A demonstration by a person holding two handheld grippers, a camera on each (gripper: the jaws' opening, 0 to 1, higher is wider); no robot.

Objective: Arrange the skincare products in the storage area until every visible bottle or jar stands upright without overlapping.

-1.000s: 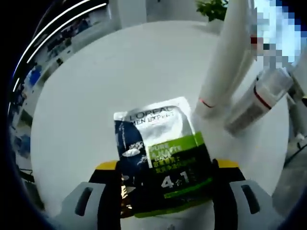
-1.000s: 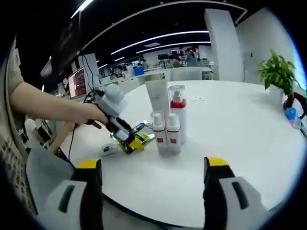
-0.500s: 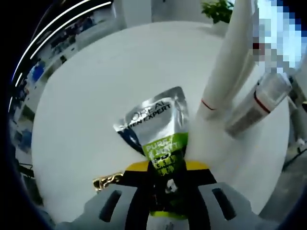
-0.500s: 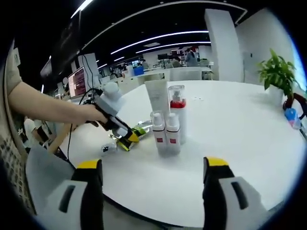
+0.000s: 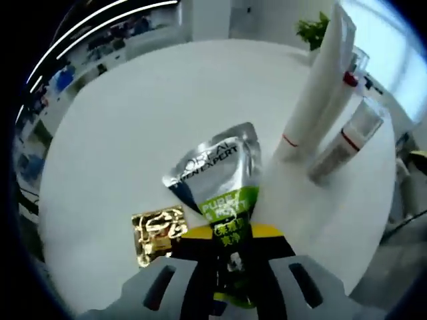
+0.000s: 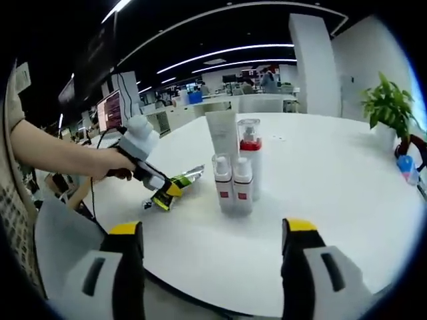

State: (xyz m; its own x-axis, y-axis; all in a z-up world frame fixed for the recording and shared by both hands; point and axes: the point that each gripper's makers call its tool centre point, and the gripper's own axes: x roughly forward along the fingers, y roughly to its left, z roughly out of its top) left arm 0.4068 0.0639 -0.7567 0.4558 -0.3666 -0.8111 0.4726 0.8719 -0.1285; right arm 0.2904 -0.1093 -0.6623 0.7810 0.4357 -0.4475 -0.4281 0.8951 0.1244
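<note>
A silver, dark and green L'Oreal sachet sticks forward from my left gripper, which is shut on its green end. In the right gripper view that left gripper is held by a person's hand, and the sachet tilts up off the white table. A gold sachet lies flat just left of the left jaws. A tall white tube, a red-collared pump bottle and two small white bottles stand upright together mid-table. My right gripper hangs open over the near table edge.
A potted plant and a small blue item sit at the table's far right edge. The tube and a red-banded bottle rise close to the right of the held sachet. Office desks and monitors lie beyond the table.
The left jaws went from open around the sachet to shut on it, then drew back and up with it, uncovering the gold sachet. The right gripper has stayed still.
</note>
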